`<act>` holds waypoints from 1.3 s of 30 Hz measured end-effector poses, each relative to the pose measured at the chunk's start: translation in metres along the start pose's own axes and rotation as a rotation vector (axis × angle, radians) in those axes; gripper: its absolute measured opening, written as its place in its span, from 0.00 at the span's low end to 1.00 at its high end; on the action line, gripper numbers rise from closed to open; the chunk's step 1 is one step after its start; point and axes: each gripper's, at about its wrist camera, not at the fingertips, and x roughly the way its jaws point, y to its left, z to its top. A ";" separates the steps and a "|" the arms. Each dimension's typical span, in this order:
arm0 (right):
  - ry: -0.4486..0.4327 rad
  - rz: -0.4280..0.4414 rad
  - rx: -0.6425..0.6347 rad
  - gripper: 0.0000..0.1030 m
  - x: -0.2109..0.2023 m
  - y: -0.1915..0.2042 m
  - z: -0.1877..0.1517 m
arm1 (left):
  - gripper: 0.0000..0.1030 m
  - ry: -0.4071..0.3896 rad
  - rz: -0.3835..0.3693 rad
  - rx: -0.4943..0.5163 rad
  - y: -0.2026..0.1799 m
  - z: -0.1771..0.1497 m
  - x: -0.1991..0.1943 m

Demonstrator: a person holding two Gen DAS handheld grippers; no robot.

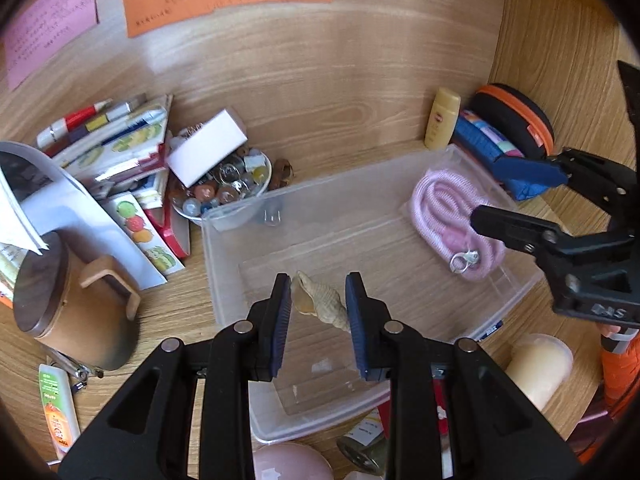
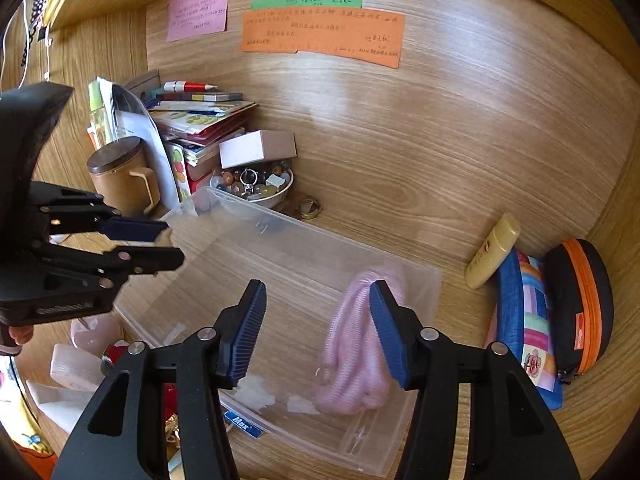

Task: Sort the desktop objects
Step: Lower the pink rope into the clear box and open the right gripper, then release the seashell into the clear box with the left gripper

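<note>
Wood-grain surface fills the left wrist view, with a clear plastic bin (image 1: 240,248) lying open at its middle. The left tongs (image 1: 318,308) pinch a pale spiral seashell (image 1: 320,302) between blue ribbed pads, holding it above the bin's near end. A coiled pink cord (image 1: 452,216) with a small metal clasp rests inside the bin toward its right end. The right tongs (image 1: 520,204) reach in from the right edge, just above that cord. Beyond the bin's far left corner sits a white bowl of beads (image 1: 224,188), with a stack of booklets (image 1: 120,152) beside it and a lidded wooden mug (image 1: 68,300) near the surface's left edge. A yellow bottle (image 1: 442,118) stands at the far right corner.

From the right wrist view, the right tongs (image 2: 318,332) stand half spread and hold nothing; the pink cord (image 2: 356,356), blurred here, lies in the bin (image 2: 280,232) below and slightly beyond them. The left tongs (image 2: 168,242) enter from the left edge with the shell (image 2: 165,237) just showing at their tips. An orange-trimmed case (image 2: 580,304) leans at the right edge.

The shell is probably light, rigid and brittle, with a ridged, tapering body; gripping across its widest middle part, gently, seems safest. The cord looks soft and limp, so taking the whole bundle at its centre would likely keep it from uncoiling.
</note>
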 end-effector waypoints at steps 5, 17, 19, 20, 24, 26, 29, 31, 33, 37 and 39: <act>-0.028 0.000 0.037 0.70 0.000 -0.004 -0.005 | 0.26 0.046 0.006 0.016 -0.004 -0.001 0.014; -0.040 -0.013 0.032 0.80 0.007 -0.006 -0.013 | 0.26 0.130 0.032 0.054 -0.014 0.002 0.038; -0.043 -0.011 0.028 0.81 0.007 -0.006 -0.014 | 0.26 0.145 0.033 0.056 -0.014 0.001 0.042; -0.043 -0.008 0.027 0.81 0.006 -0.006 -0.015 | 0.26 0.149 0.035 0.057 -0.015 0.001 0.044; -0.037 0.000 0.036 0.84 0.007 -0.008 -0.015 | 0.27 0.173 0.033 0.064 -0.016 0.000 0.050; -0.035 0.011 0.043 0.84 0.006 -0.009 -0.016 | 0.27 0.182 0.030 0.061 -0.016 0.000 0.053; -0.039 0.013 0.044 0.84 0.005 -0.009 -0.015 | 0.40 0.182 0.032 0.056 -0.016 0.003 0.055; -0.040 0.011 0.041 0.85 0.005 -0.009 -0.015 | 0.43 0.171 0.037 0.059 -0.016 0.004 0.052; -0.039 0.010 0.038 0.85 0.005 -0.008 -0.015 | 0.43 0.161 0.037 0.059 -0.015 0.004 0.048; -0.036 0.003 0.035 0.85 0.004 -0.007 -0.014 | 0.54 0.126 0.042 0.049 -0.012 0.004 0.034; -0.041 -0.003 0.030 0.85 0.000 -0.005 -0.012 | 0.57 0.098 0.041 0.043 -0.010 0.004 0.025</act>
